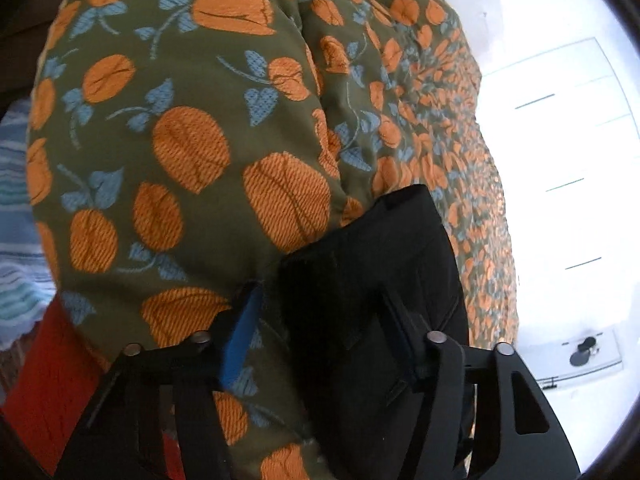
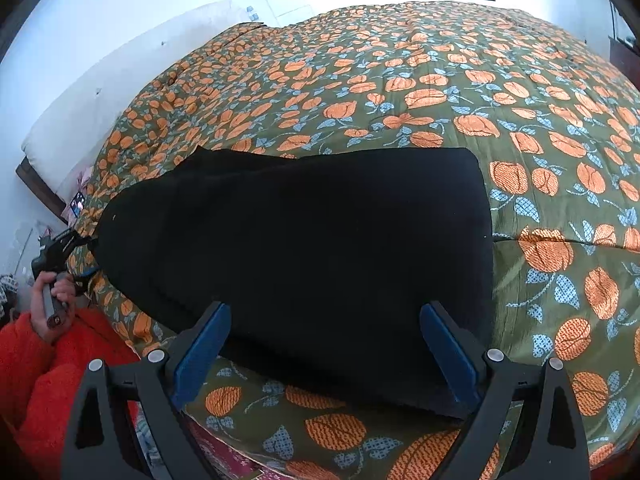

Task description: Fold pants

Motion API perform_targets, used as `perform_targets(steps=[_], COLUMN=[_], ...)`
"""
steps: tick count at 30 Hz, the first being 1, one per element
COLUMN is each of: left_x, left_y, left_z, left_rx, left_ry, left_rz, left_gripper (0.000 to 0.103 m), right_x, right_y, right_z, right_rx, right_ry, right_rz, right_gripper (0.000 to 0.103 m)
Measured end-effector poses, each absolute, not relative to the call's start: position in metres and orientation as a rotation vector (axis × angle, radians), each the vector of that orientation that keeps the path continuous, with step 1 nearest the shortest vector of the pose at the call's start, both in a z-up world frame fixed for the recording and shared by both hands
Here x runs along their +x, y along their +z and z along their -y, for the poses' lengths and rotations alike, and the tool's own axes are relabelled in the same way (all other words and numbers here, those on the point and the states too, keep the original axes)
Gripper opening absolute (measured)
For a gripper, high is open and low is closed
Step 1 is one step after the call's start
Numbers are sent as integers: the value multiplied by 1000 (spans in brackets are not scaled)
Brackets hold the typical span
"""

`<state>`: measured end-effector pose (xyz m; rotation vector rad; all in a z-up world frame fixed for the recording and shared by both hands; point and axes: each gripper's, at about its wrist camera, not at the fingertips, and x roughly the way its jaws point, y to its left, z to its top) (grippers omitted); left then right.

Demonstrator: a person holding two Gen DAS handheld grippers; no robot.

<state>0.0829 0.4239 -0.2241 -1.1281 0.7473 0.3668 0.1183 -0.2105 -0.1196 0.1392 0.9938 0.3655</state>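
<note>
The black pants (image 2: 296, 256) are lying folded into a broad, flat slab on the bed, on top of a green quilt (image 2: 460, 80) printed with orange flowers and blue leaves. In the right wrist view the slab is reaching from the near edge of the bed toward the middle, its far end squared off and its left side tapering toward the bed's corner.

The right tongs (image 2: 324, 352) are hovering at the near edge of the pants with their jaws standing wide apart. The blue pads (image 2: 200, 352) are sitting on either side of the cloth's near hem without closing on anything; whether they are touching the fabric cannot be told.

The left tongs (image 1: 320, 344) are pressing in against a bunched end of the pants (image 1: 372, 300), which is filling the space between the two fingers. One blue pad (image 1: 240, 340) is showing on the left of the cloth, while the other is mostly hidden behind the dark fabric, so the jaws appear to be pinching the pants. From the right wrist camera, the left tongs (image 2: 86, 256) are showing small at the pants' left end, near the bed's corner, with a hand (image 2: 50, 300) in an orange-red fleece sleeve (image 2: 44, 368) gripping the handle.

A white pillow (image 2: 120, 80) is lying along the far left side of the bed, against a pale wall.
</note>
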Motion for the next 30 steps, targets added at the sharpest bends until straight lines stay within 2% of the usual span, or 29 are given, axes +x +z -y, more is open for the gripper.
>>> perform_targets(steps=[3,10,11,13,15,16,19,21,28,30], left_x=[86,92,96,107,114,114,110,106,106,109], left_y=[-223,-219,-221,-228,-234,-233,-219,-204,-96,-59], left_z=[-422,-418,-418,-418,-416,-415,-412,-409,-341,-296], left_rx=[-1124,-1076,-1070,-1075,-1082,-1074,-1039,-1005,-613,-489], left_ry=[351,368,371,372,359,363,371,357,240,145], left_rz=[-733,-732,-744,-764,-791,-790,-773,-767,-725,-708], left_gripper=[47,47,48,69,70,64,30,23,19,19], right_x=[118,117,116,116,116,116,116,116,119,120], right_y=[-120,-120,-120,-120,-120,-120,-120,-119,-120,-119], right_z=[210,208,209,209,209,210,211,212,216,219], right_rx=[135,123,126,131,130,129,137,149,175,203], right_ry=[364,367,368,370,372,371,373,374,374,377], right_rz=[-995,-992,-992,-991,-991,-991,-990,-991,-988,-985], right_gripper=[95,95,95,95,95,95,95,95,95,95])
